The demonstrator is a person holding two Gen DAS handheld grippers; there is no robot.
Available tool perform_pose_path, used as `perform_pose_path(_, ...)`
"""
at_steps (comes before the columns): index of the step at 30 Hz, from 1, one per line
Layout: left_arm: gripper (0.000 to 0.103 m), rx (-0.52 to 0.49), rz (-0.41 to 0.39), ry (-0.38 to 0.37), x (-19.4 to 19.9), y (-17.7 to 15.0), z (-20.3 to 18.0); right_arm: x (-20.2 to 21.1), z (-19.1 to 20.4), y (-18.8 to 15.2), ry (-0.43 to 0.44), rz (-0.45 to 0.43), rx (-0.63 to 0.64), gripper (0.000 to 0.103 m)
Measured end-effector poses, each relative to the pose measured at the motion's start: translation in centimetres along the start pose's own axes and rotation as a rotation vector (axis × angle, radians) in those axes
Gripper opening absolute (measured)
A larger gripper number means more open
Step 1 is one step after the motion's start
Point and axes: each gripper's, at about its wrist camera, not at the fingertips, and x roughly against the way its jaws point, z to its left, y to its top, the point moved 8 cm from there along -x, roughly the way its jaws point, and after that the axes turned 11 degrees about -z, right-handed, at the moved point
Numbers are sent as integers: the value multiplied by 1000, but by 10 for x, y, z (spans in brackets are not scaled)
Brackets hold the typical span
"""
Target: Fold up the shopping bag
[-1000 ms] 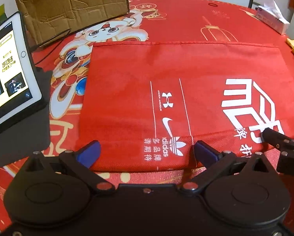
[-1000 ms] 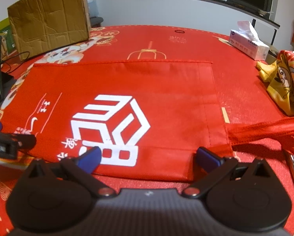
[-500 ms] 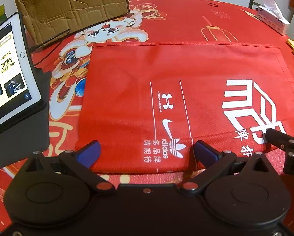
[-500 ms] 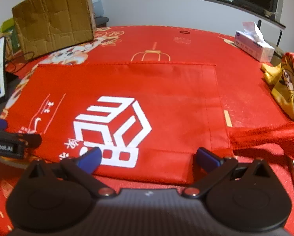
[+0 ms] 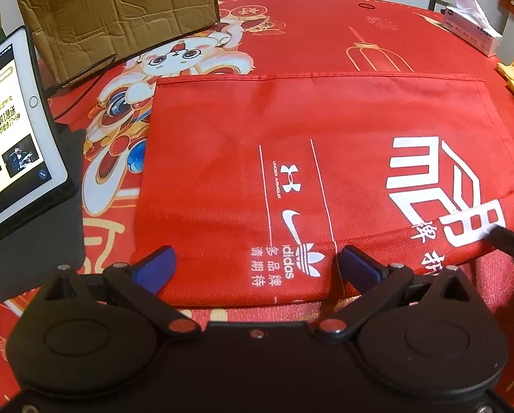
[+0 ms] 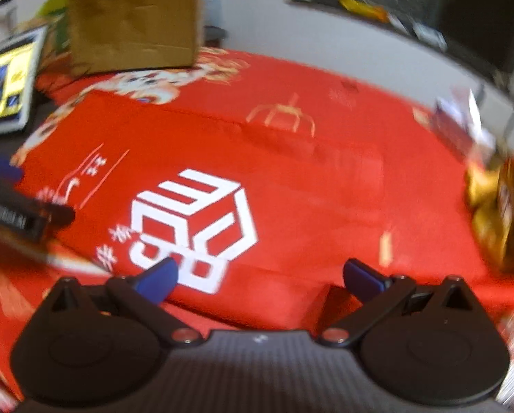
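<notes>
Fabric lies flat just ahead of both sets of jaws: the red non-woven shopping bag with white printed logos [image 5: 291,158] is spread out on the tabletop, which wears a red festive cloth with a cartoon figure [image 5: 174,65]. You hold the left gripper [image 5: 255,265] low at the bag's near edge with its jaws spread wide and empty, the sportswear logos sitting between the blue tips, so a bite on that hem is ready. Your right gripper [image 6: 258,273] is likewise wide open and holds nothing, aimed at the near edge beside the white cube logo; its view is smeared, so finer detail there cannot be told. Placing one gripper toward each end of the same edge looks meant to let you lift it evenly and carry it over for the first fold, which is not yet begun. Beyond the left jaws stand a brown cardboard box [image 5: 116,10] and a lit white tablet [image 5: 12,130], clear of the fold path.
</notes>
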Motion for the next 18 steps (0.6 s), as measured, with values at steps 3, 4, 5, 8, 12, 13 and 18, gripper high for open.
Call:
perform_pose_path(3, 103, -2, 0, 0, 0, 0, 0, 14, 7, -5, 59, -40, 250, 102)
perform_pose_path(4, 103, -2, -1, -1, 0, 0, 0, 18, 11, -8, 78, -54, 341, 102)
perform_pose_path(5, 103, -2, -2, -1, 0, 0, 0, 23, 15, -12, 99, -73, 427, 102)
perform_pose_path(8, 103, -2, -2, 1, 0, 0, 0, 33, 31, -23, 146, -134, 654, 102)
perform_pose_path(12, 103, -2, -3, 0, 0, 0, 0, 35, 48, -29, 153, -219, 885, 95)
perform_pose_path(13, 103, -1, -3, 0, 0, 0, 0, 33, 50, -29, 146, -224, 920, 85)
perform_pose_path(18, 103, -1, -5, -2, 0, 0, 0, 18, 50, -29, 122, -216, 1038, 76)
